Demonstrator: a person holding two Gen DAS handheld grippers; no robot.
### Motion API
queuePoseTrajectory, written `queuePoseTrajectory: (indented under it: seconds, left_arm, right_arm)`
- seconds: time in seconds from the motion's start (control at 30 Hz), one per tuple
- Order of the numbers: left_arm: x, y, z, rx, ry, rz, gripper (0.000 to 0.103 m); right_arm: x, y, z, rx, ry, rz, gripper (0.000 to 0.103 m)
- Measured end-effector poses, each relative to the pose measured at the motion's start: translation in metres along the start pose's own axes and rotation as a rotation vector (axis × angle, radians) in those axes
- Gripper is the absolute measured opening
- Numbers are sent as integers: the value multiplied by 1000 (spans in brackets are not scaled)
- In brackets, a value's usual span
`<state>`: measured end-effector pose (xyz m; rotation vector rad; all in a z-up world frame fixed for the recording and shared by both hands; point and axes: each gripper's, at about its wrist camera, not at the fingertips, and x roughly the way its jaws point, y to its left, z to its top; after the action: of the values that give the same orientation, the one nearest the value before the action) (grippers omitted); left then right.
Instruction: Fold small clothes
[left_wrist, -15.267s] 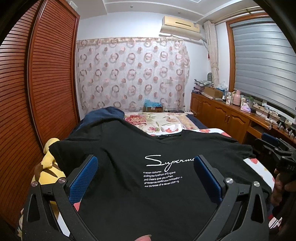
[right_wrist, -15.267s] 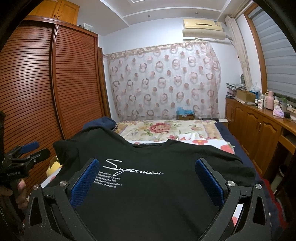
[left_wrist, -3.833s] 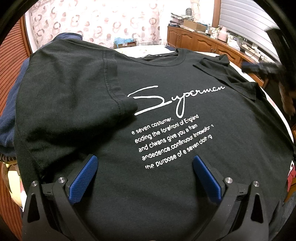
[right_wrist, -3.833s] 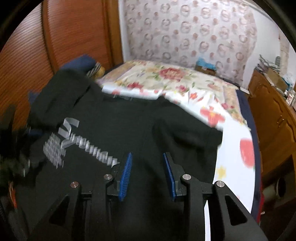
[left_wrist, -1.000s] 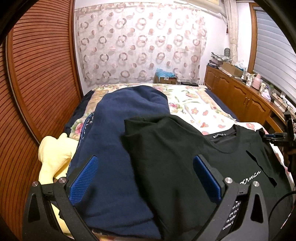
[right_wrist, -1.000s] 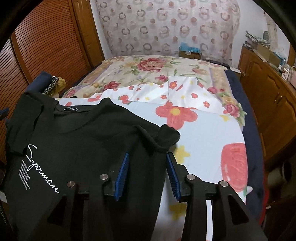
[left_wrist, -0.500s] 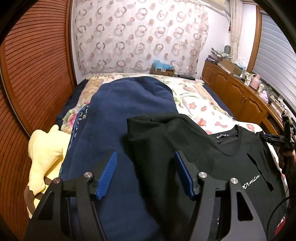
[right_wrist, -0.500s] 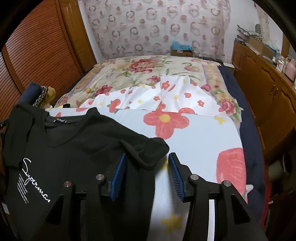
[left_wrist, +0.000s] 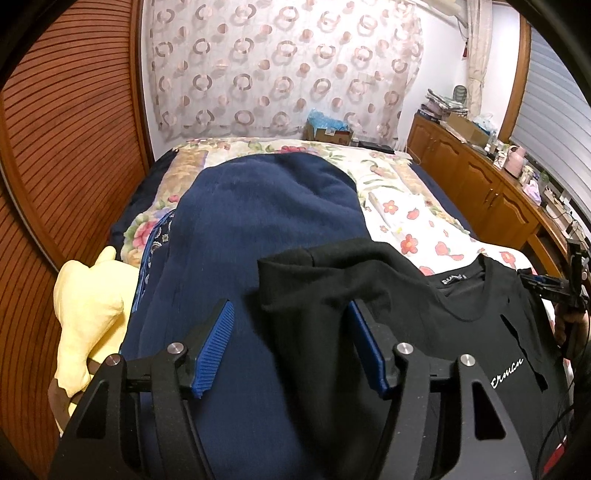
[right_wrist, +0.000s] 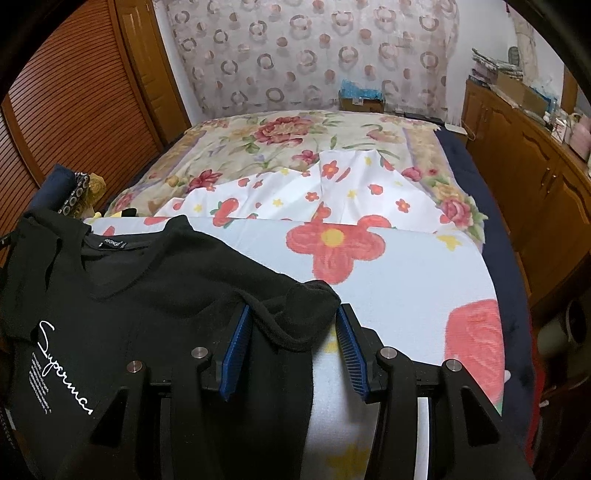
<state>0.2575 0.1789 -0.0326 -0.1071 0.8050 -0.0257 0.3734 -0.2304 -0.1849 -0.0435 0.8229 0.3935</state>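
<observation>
Black shirt (right_wrist: 147, 302) on the flowery bed (right_wrist: 406, 266)

White writing reads "Superma". The left gripper (left_wrist: 291, 347) and right gripper (right_wrist: 291, 343) both sit open around a sleeve, not squeezing it.

Bedroom, artificially lit. Along the left, a reddish-brown slatted wardrobe (left_wrist: 70, 155) with curved louvred doors. At the far end, a white wall (left_wrist: 439, 85) half covered by a sheer curtain (left_wrist: 280, 70) printed with pink rings. Below the curtain, a cardboard box (left_wrist: 328, 131) with blue contents. In the middle, a bed (right_wrist: 295, 147) under a floral cover, white flower-printed sheet (right_wrist: 406, 266) nearer. Along the right, low wooden cabinets (left_wrist: 476, 184), top cluttered with boxes, folded cloth and a pink jug (left_wrist: 515, 164). Above, grey window blinds (left_wrist: 554, 88).
</observation>
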Motion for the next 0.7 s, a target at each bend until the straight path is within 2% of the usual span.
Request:
queuePoseTrajectory:
  seconds: [0.13,0.2,0.63,0.67,0.7]
  left_arm:
    - [2,-2,2,-1,-7,-25,64]
    - [4,-4,4,9,-7,-36,59]
    - [10,-7,12,10,1,-16,57]
    - [10,-7,12,17,-4,-8,40]
    - [10,-9,13,34,-4,3,28]
  right_arm:
    - [-1,5,-3,-32,-16,-25,49]
    - [-1,7,-6,-53,-30,-41,49]
    - [0,5,-5,-100,-31,-65,51]
    - [0,5,-5,-100,-31,-65,51]
    - [0,5,-5,-102,-31,-67,51]
